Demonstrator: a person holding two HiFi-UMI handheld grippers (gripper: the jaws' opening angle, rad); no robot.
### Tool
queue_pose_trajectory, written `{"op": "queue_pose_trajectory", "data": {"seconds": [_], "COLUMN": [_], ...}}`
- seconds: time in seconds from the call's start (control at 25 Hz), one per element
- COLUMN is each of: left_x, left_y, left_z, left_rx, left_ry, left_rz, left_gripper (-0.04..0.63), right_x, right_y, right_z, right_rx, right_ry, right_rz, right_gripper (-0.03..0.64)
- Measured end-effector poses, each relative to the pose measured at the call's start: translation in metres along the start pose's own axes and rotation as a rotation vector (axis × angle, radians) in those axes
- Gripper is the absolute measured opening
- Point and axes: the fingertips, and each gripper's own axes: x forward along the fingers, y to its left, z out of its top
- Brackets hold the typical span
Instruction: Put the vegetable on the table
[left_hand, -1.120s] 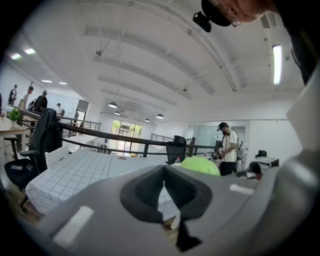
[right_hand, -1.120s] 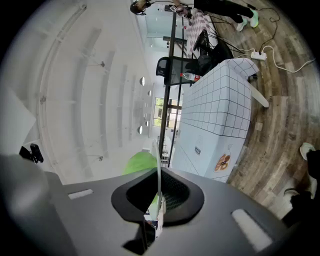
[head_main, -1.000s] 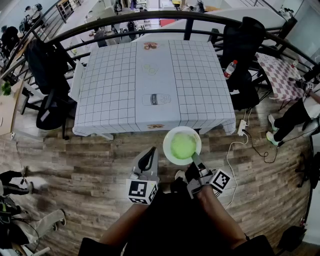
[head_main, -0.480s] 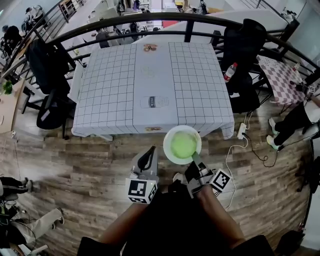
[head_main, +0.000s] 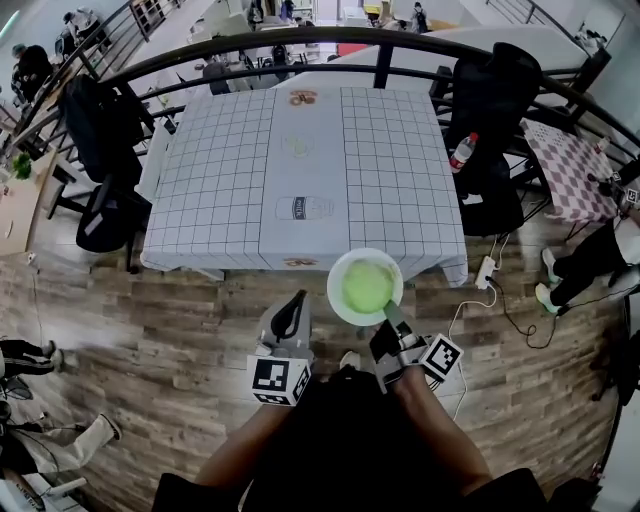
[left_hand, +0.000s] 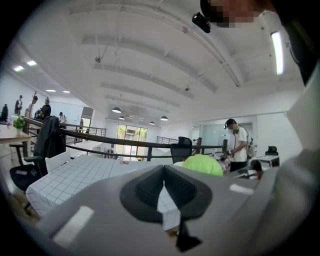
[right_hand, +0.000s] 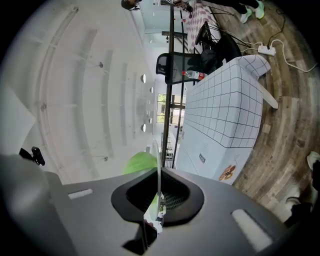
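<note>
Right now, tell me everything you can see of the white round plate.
The white round plate looks smooth and glossy, with a shallow raised rim. It is held about level in the air, at the near edge of the grid-patterned table, not resting on it. A pale green rounded vegetable fills its middle. The right claw is shut on its near rim; nothing else touches it.

A bottle (head_main: 461, 150) rests, seemingly on a black chair (head_main: 492, 195), near a power strip (head_main: 487, 271) on the floor (head_main: 180, 340).
</note>
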Motion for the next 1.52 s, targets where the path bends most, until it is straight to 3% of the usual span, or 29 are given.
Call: {"op": "queue_pose_trajectory", "data": {"seconds": [0.36,0.64,1.04,1.52], "left_x": [0.008,0.026,0.062,0.130], "left_y": [-0.017,-0.015,-0.007,0.034], "left_z": [-0.008,-0.010,0.007,0.020], "left_rx": [0.003,-0.002,0.042,0.054], "left_ry": [-0.017,0.004,-0.034,-0.034], "left_rz": [0.088,0.108,0.069,0.016], "left_gripper": [0.008,0.008,0.008,0.008], "right_x": [-0.009,-0.006,0.020,0.099], "right_y": [-0.015,-0.025,-0.017,-0.007], "right_z": [0.031,0.052,0.069,0.096], "right_rx": [-0.012,-0.017,-0.058,-0.043], "right_ry": [0.056,0.062,0.047,0.025], "right_rz": [0.016,-0.013,-0.016,-0.013], "right_gripper": [0.009,0.009,0.009,0.009]}}
